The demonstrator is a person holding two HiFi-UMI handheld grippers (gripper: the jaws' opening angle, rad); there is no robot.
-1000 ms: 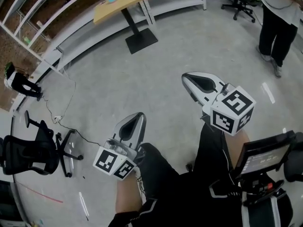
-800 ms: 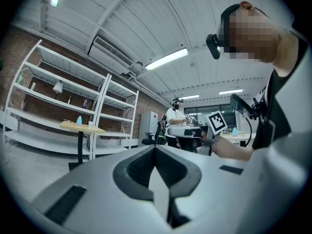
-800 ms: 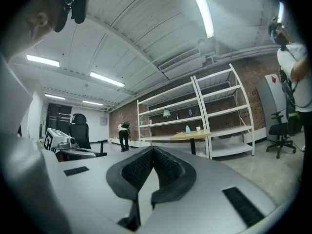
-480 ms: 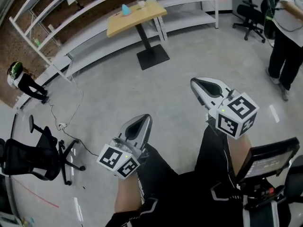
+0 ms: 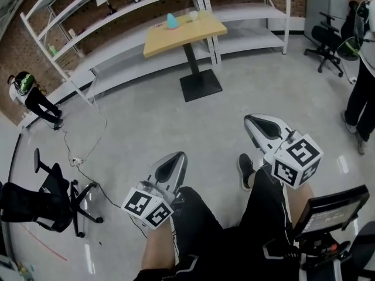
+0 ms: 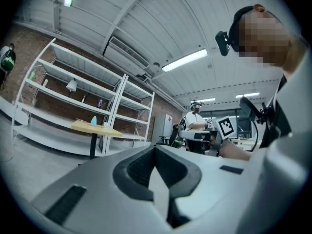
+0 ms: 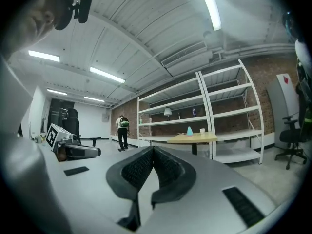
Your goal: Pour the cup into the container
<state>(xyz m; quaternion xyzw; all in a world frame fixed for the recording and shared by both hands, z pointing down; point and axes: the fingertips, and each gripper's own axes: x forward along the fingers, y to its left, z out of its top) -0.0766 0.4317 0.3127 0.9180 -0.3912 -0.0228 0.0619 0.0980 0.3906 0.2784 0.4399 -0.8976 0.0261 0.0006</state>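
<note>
Held left gripper (image 5: 174, 160) low, just ahead of the left thigh, jaws pressed together with nothing between them. Held right gripper (image 5: 252, 122) a bit further forward over the right leg, jaws likewise shut tight and empty. Pointed both tools roughly toward the far side of the room, marker cubes sitting close to the knees.

Spotted cup (image 5: 193, 15), small and white, upright on wooden table (image 5: 184, 34) far across the concrete floor, near the table's far edge. Found light blue cone-shaped item (image 5: 171, 21) just beside it, to its left in head view. Could not tell whether that item was the container. Touched neither; both grippers well apart from the table.

Noted table on a single post with a dark square base, in front of white shelving (image 5: 117, 7) along a brick wall.

Logged black office chair (image 5: 35, 198) at left with a cable (image 5: 88, 148) trailing over the floor near it, a person in green-and-black headgear (image 5: 32, 98) by the wall at far left, another person (image 5: 363, 92) at the right edge, a second chair (image 5: 328, 43) upper right, and a dark screen (image 5: 328, 212) on a stand at bottom right
</note>
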